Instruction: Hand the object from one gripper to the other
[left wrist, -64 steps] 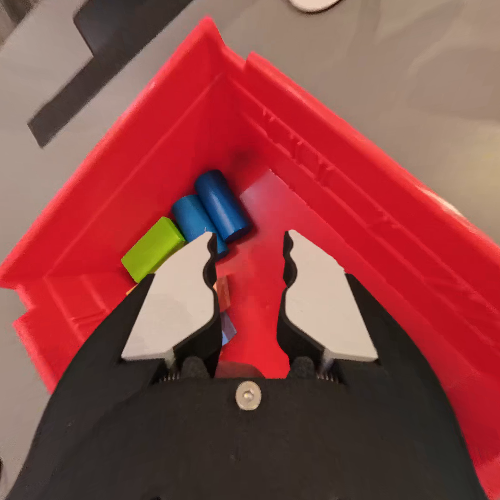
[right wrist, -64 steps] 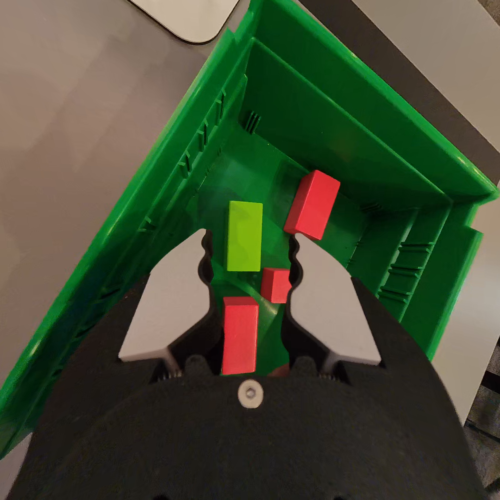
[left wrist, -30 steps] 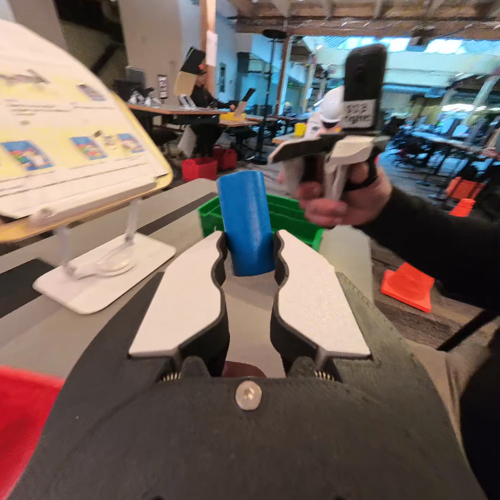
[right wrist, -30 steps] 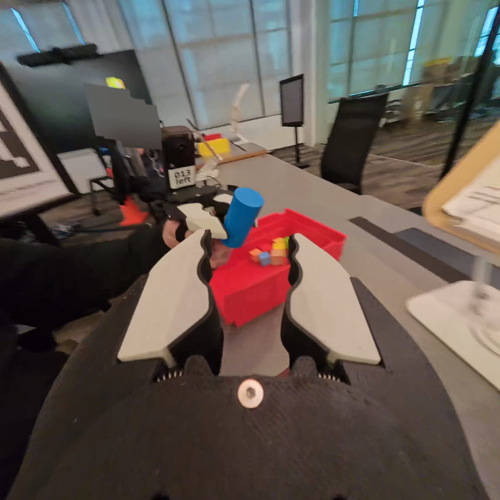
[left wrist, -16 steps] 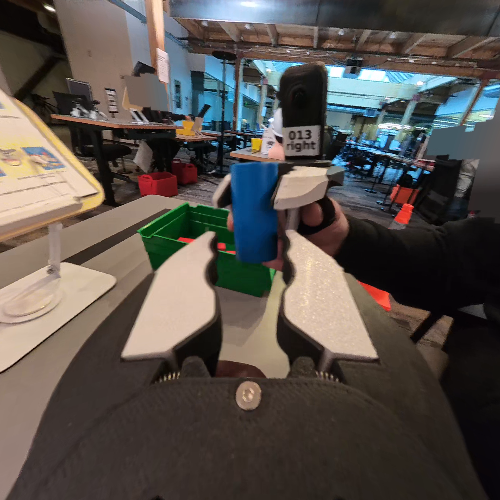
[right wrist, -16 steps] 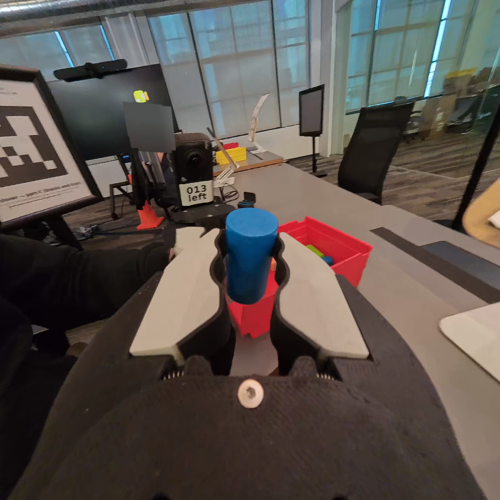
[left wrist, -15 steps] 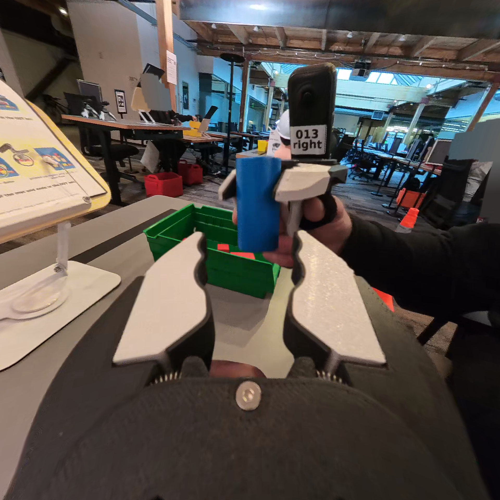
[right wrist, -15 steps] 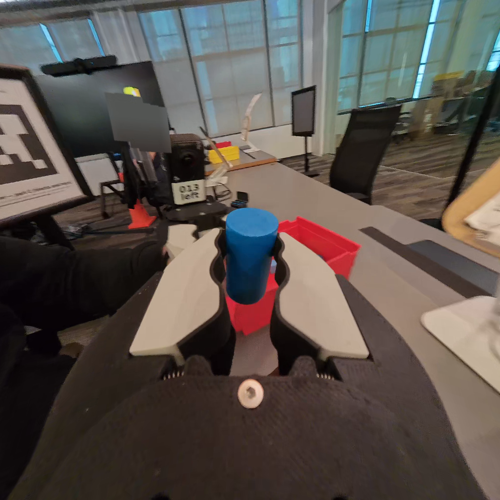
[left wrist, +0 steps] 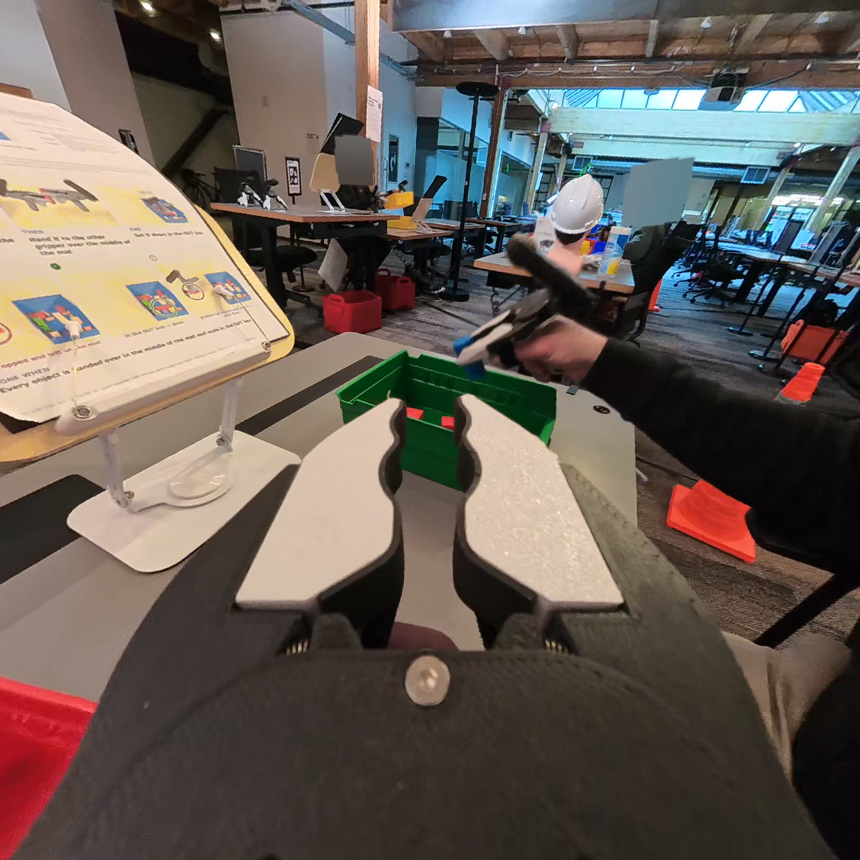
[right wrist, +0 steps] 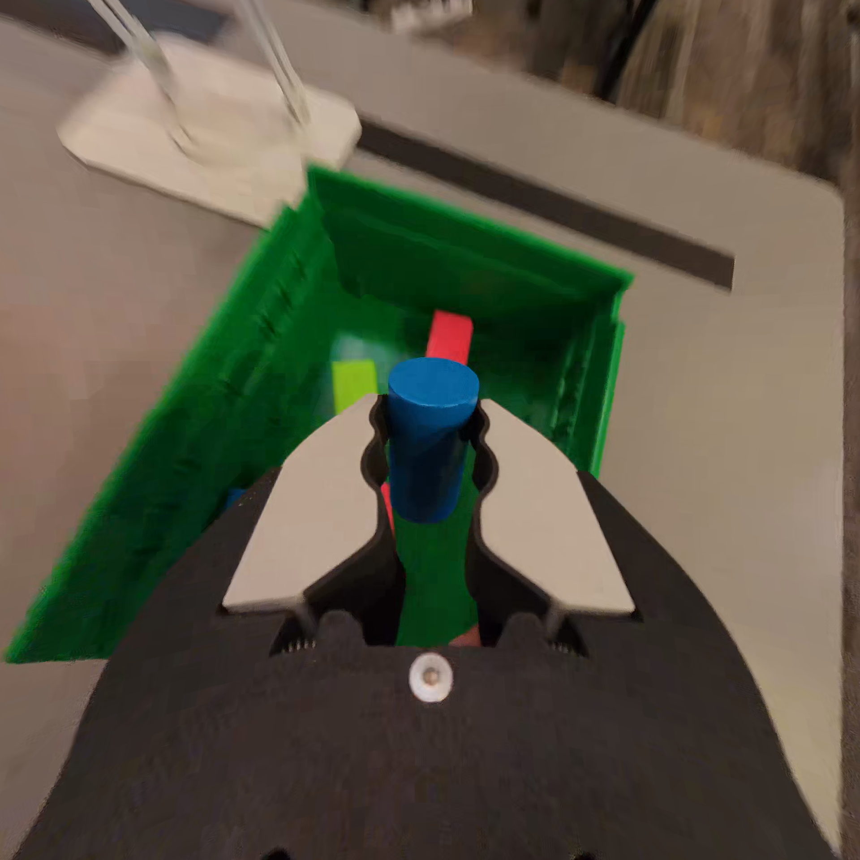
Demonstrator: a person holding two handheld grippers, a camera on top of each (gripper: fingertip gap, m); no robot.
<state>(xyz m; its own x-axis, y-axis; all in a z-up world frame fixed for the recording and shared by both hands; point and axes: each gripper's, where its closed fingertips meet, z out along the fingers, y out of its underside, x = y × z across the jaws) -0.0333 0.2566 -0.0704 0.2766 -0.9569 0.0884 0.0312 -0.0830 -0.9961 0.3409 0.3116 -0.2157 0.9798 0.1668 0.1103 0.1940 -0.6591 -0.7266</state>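
Observation:
The blue cylinder [right wrist: 430, 442] is clamped between the fingers of my right gripper [right wrist: 428, 412], which tilts down over the green bin [right wrist: 209, 465]. In the bin lie a red block [right wrist: 449, 335], a lime block [right wrist: 353, 381] and another red piece [right wrist: 386, 505] under the cylinder. In the left wrist view my left gripper [left wrist: 429, 407] is empty with a narrow gap between its jaws, held back over the grey table. Beyond it, the right gripper [left wrist: 481, 346] hovers with the cylinder [left wrist: 472, 370] above the far side of the green bin [left wrist: 512, 414].
An instruction board [left wrist: 116, 279] on a stand with a white base [left wrist: 177, 502] is at the left, close to the green bin. A corner of the red bin [left wrist: 28, 768] is at the near left. The table edge [left wrist: 623, 460] runs just right of the green bin. From my right tips it is roughly 12 cm to the lime block [right wrist: 353, 381]; from my left, 40 cm.
The cylinder passed from my left gripper to my right. The right gripper swung away and now tilts down over the green bin. The left jaws let go, then narrowed.

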